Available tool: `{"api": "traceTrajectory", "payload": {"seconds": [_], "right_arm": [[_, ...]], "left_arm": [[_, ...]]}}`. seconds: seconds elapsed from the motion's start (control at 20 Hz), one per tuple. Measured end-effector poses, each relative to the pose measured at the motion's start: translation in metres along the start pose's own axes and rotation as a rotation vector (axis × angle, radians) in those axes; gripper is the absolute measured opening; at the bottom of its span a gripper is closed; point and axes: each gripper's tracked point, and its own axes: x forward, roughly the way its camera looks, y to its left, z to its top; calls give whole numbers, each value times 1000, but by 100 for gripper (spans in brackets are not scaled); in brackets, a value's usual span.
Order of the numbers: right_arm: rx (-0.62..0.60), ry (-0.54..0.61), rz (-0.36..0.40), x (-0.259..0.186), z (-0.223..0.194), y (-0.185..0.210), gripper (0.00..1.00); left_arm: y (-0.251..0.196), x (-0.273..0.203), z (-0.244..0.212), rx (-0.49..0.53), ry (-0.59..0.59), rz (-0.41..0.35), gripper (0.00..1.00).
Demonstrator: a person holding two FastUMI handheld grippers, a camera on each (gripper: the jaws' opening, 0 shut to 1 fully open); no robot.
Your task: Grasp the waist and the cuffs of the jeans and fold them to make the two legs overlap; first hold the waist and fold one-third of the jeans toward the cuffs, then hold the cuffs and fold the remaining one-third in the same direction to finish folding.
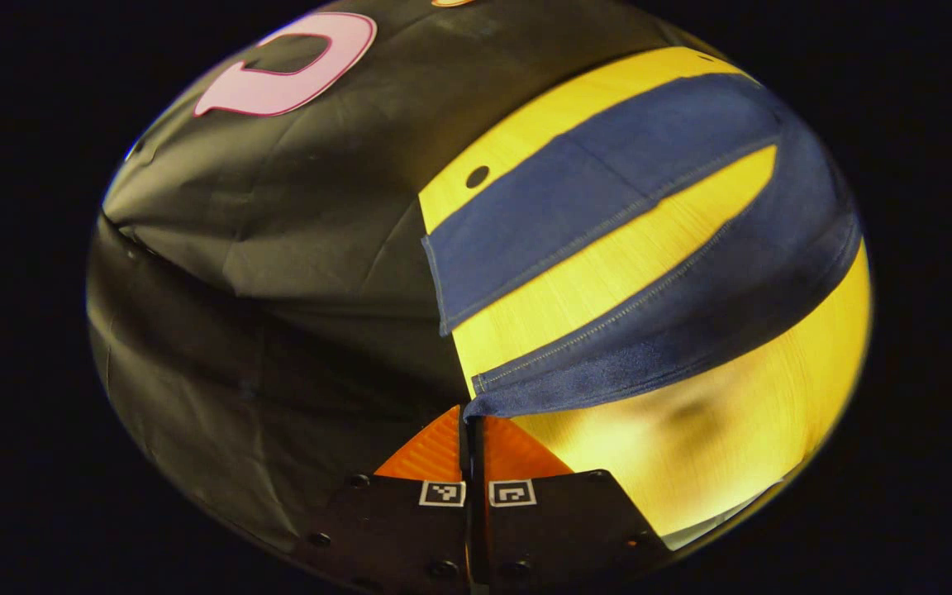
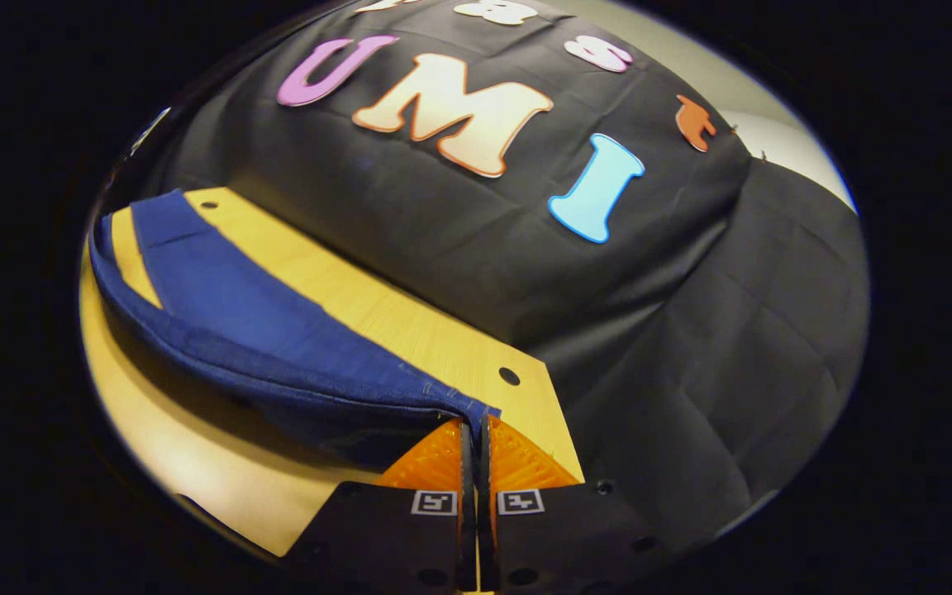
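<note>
Dark blue jeans [image 1: 608, 207] lie spread on a yellow wooden table [image 1: 732, 446], the two legs apart with bare wood between them. In the left gripper view, my left gripper [image 1: 473, 417] is shut on the cuff corner of the near leg [image 1: 691, 306], which hangs a little above the table. The far leg's cuff [image 1: 443, 281] lies flat at the table's edge. In the right gripper view, my right gripper [image 2: 476, 423] is shut on a stitched corner at the waist end of the jeans [image 2: 236, 322]. That edge is raised, with shadow under it.
The table [image 2: 410, 330] is narrow and ends close to both grippers, with a small round hole [image 2: 509, 376] near its corner and another hole [image 1: 477, 176] at the cuff end. Black booth cloth [image 2: 691, 330] hangs just past the far edge and the ends.
</note>
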Motion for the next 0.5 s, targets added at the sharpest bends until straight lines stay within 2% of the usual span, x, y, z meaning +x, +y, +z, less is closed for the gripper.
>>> {"api": "traceTrajectory", "payload": {"seconds": [0.25,0.4,0.5], "right_arm": [[34,14,-63,36,21,7,3],[51,21,-88,58,27,8,1],[65,31,-100,73,27,10,3]], "left_arm": [[31,-28,14,-72,-68,-16,0],[48,-39,6,-116,-108,-38,0],[50,-45,0,-114,-126,-42,0]]}}
